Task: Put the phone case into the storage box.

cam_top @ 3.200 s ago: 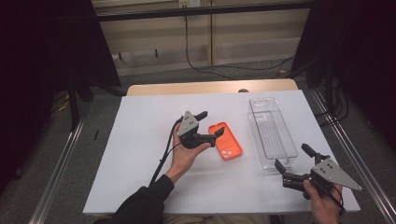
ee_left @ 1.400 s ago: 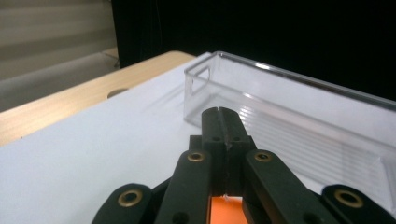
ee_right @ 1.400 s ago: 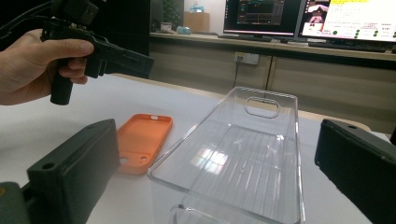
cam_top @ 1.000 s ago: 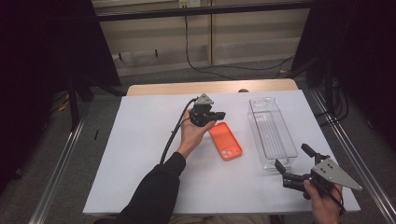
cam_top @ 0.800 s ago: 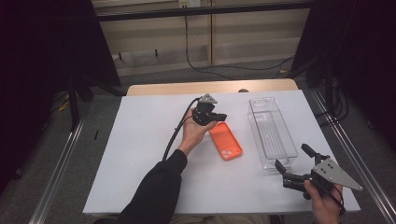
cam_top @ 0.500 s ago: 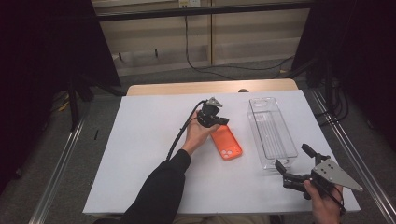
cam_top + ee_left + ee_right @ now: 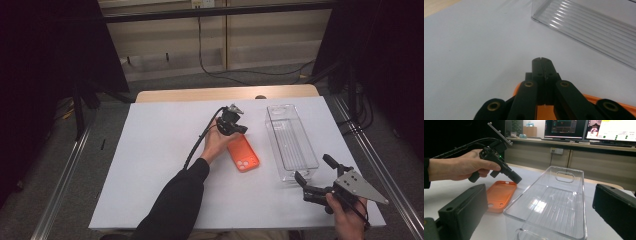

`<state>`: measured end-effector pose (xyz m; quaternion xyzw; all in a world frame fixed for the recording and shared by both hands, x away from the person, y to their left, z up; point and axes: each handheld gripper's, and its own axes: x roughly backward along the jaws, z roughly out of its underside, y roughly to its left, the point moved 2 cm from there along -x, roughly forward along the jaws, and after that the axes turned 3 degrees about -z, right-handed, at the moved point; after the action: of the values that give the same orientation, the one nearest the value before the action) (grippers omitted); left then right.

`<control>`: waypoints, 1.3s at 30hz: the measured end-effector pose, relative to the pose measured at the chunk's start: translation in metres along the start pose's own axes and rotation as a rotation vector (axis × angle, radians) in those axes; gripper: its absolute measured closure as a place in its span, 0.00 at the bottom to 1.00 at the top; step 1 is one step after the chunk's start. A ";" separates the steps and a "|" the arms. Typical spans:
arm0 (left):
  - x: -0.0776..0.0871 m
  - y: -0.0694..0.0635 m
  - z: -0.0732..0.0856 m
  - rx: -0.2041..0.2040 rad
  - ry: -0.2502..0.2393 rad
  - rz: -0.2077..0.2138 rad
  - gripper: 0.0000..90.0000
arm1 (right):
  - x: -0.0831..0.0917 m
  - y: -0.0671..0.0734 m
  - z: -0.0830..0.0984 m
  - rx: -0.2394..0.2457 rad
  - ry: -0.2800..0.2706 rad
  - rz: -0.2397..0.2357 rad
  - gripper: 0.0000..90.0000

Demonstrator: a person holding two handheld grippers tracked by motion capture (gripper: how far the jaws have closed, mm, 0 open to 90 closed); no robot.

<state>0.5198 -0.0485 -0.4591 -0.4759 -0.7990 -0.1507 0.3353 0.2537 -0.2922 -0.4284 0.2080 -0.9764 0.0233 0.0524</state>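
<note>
Against the earlier frames, the left gripper (image 7: 243,131) has travelled from the middle of the white counter (image 7: 150,165) toward its far right and dropped lower; its jaws are pressed together with nothing between them, the tips hanging just over the far end of the orange phone case (image 7: 243,154). The case itself lies flat where it lay a second ago, just left of the clear plastic tray (image 7: 291,142). The right gripper (image 7: 315,176) has kept its place at the near right corner, jaws spread wide and empty, pointing at the tray's near end.

Left of the person's left forearm the counter is broad, bare sheet out to its left edge. In the left gripper view, open white surface runs ahead of the closed tips up to the tray's ribbed wall (image 7: 589,30). A narrow strip of bare counter parts case and tray. The tray's far side sits near the counter's right edge, and the right gripper is close to the near edge.
</note>
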 end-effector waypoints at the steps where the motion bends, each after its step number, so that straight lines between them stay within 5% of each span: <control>1: 0.000 0.001 0.000 -0.008 0.006 0.001 1.00 | 0.000 0.000 0.000 -0.005 -0.001 0.001 0.00; 17: 0.003 0.000 0.006 -0.050 0.046 -0.020 1.00 | 0.000 0.000 0.000 -0.003 -0.003 -0.001 0.00; 39: 0.021 0.002 0.026 -0.039 0.010 -0.027 1.00 | 0.001 0.000 0.000 0.003 -0.001 -0.003 0.00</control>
<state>0.5049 -0.0195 -0.4640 -0.4708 -0.8005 -0.1731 0.3280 0.2526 -0.2922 -0.4283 0.2094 -0.9762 0.0246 0.0515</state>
